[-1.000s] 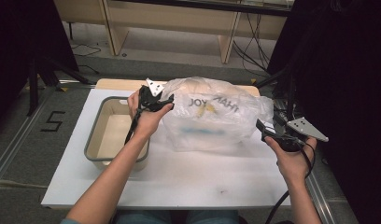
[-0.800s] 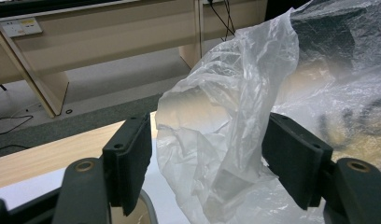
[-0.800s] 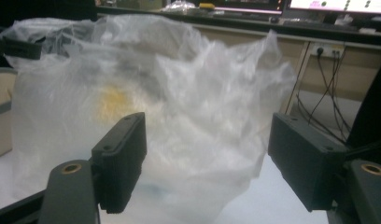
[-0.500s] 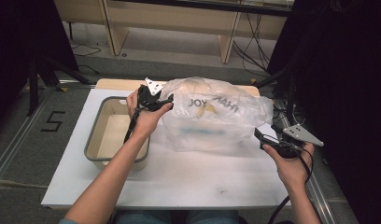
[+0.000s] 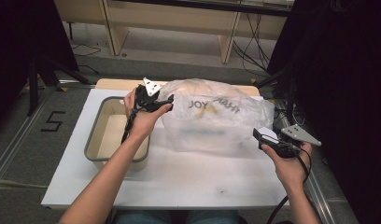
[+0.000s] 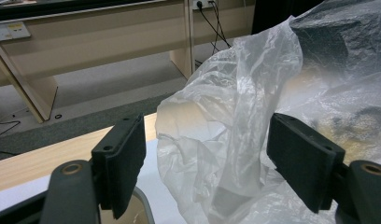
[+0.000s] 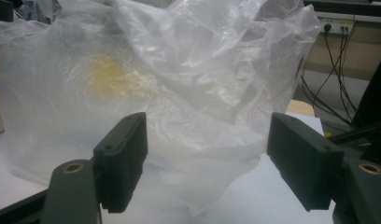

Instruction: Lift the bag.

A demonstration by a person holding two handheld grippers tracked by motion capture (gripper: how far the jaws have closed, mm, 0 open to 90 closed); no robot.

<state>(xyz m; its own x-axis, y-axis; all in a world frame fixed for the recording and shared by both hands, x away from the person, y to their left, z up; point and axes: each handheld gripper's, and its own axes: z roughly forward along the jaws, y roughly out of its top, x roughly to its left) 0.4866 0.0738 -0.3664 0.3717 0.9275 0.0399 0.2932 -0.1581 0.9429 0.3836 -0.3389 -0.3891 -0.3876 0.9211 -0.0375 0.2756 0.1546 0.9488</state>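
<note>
Left gripper (image 5: 166, 103) just spreading around bag (image 5: 216, 121) folds, seemingly untouched; right gripper (image 5: 262, 138) spread, beside bag.

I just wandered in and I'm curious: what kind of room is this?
Probably a lab or workshop set up for recording, not a kitchen: a white table ringed by black curtains, loose cables on the floor, plain wooden benches behind.

The cloudy plastic bag (image 5: 216, 121) is hiding its contents; only a yellowish blur (image 7: 116, 77) is showing through in the upper left of the right gripper view. The top edge is cutting the bag off.
</note>
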